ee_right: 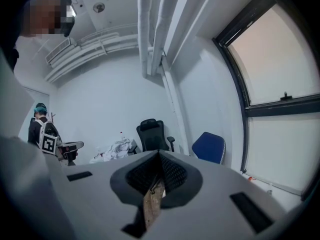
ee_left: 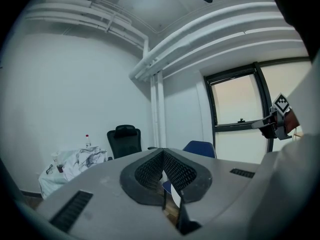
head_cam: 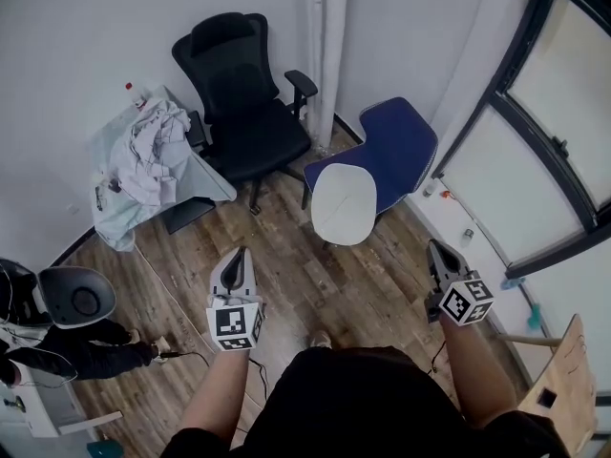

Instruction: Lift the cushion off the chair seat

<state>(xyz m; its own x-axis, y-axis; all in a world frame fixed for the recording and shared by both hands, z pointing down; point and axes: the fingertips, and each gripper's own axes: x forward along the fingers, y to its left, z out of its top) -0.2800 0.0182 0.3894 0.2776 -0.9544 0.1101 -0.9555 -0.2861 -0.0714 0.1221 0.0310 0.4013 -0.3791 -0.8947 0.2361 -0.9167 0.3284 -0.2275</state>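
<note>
- Dark shirt and two bare arms fill the near edge of the head view.
- Left tongs stick out from the left arm, over the wood floor.
- Their two jaws are pressed tight together. Nothing is between them.
- Right tongs stick out from the right arm, over the floor on the right side.
- Their jaws are pressed tight together too, and they hold nothing.
- Farther off, the cushion lies on the seat of the blue chair.
- It is white and smooth, and it hangs a bit over the near edge of the seat.
- It sits between the two tongs and well apart from both. Neither one touches it.
- The blue chair stands by the far wall, near the big window on the right.
- A black chair with wheels stands just left of it.
- White pipes go up the far wall between the two chairs.
- A table stands on the far left, with a heap of clothes on it.
- A bottle with a red cap stands at the far end of the table.
- A wood chair shows at the near right corner.
- In the left gripper view, the left tongs point toward the blue chair, with the black chair to its left.
- In the right gripper view, the right tongs point between the black chair and the blue chair.
</note>
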